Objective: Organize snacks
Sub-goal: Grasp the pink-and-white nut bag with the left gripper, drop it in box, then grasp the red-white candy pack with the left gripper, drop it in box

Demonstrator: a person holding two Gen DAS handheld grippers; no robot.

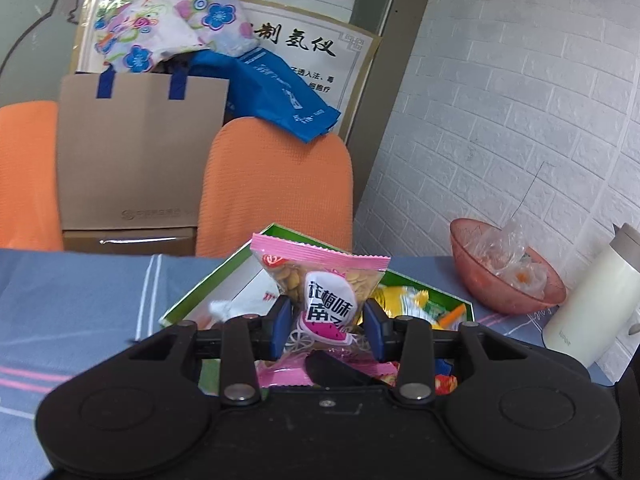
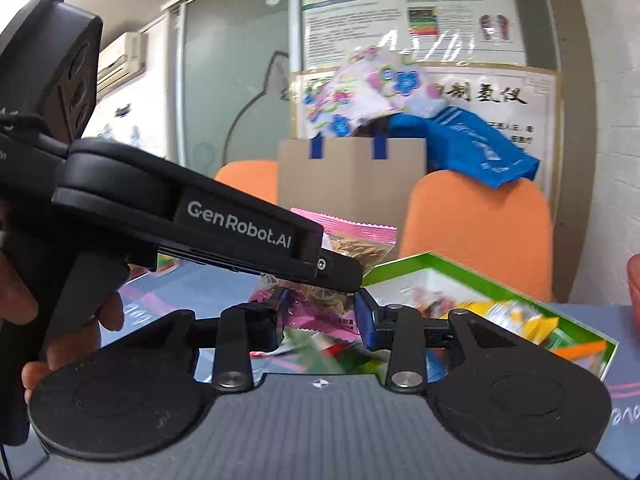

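A pink snack packet (image 1: 326, 300) of pale seeds, with a white label, stands upright between the blue pads of my left gripper (image 1: 328, 326), which is shut on its middle. In the right wrist view the same packet (image 2: 320, 308) has its lower end pressed between the pads of my right gripper (image 2: 323, 316). My left gripper (image 2: 352, 276) reaches in from the upper left of that view and covers the packet's upper part. Both hold it above an open green box (image 1: 224, 276) of mixed wrapped snacks, whose rim (image 2: 400, 268) shows behind and to the right.
A blue striped cloth (image 1: 80, 300) covers the table. A pink bowl (image 1: 508, 292) of clear wrappers and a white jug (image 1: 592, 308) stand at the right by the brick wall. Behind the table are orange chairs (image 1: 276, 184) and a brown paper bag (image 1: 136, 160). A hand (image 2: 24, 308) grips the left gripper's handle.
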